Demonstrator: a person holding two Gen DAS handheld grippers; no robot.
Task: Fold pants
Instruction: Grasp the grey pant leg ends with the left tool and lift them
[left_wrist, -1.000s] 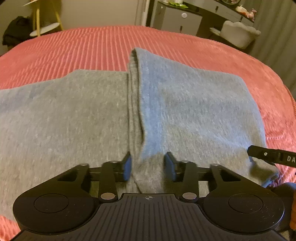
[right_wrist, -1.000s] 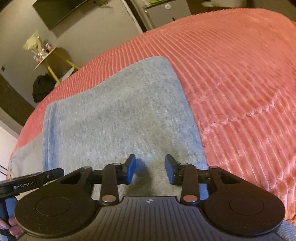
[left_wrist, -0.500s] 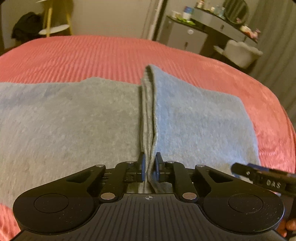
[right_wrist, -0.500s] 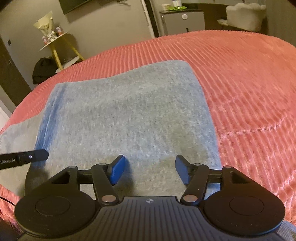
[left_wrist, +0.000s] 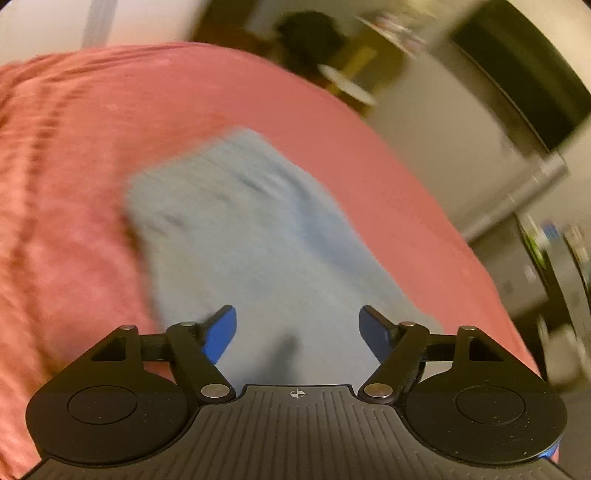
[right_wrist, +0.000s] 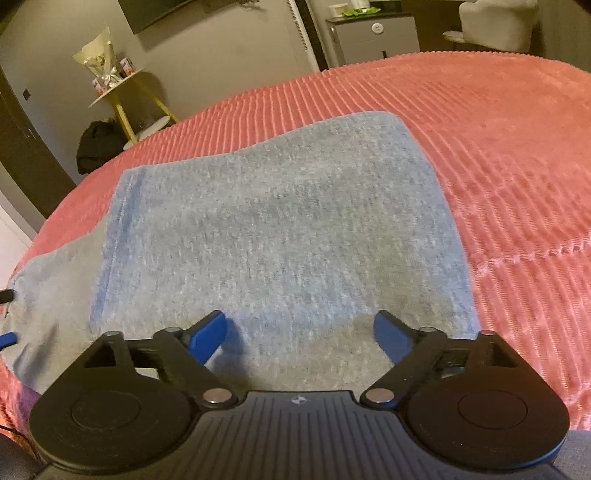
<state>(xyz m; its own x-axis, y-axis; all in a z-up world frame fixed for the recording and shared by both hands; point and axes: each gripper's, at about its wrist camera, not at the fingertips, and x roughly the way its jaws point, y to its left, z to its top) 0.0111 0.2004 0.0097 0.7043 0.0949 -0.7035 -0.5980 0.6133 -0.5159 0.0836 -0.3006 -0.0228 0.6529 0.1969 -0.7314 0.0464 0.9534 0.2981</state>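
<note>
Item: pants (right_wrist: 280, 236), grey knit, lying flat on the red bedspread (right_wrist: 498, 155), one layer doubled over another, with the lower layer showing at the left past a blue-tinged seam edge (right_wrist: 110, 236). Handling, as you may judge it: soft, limp, light, with no stiffness to carry a fold; the fleecy face should grip your pads well and cling to the ribbed spread, so expect drag and bunching if you slide it instead of lifting. Take hold at corners or along a folded edge, pinching all the layers together, one gripper to each end of the edge so it travels straight. Right gripper (right_wrist: 299, 332): jaws spread wide, having just been opening, nothing between them, poised just over the near edge of the cloth. Left gripper (left_wrist: 297, 328): jaws also apart, having just been opening, nothing clamped; its view is smeared, but it seems to look along a narrow run of the cloth, probably the leg end. Surroundings: a yellow-legged side table (right_wrist: 122, 92) with a bouquet, a dark bag (right_wrist: 98, 146) on the floor, a cabinet (right_wrist: 373, 37) and pale chair (right_wrist: 495, 22) beyond the bed. Obstructions: none on the spread around the pants; only the other gripper's tip (right_wrist: 7, 339), at the left edge of the right view, shares your working space.
</note>
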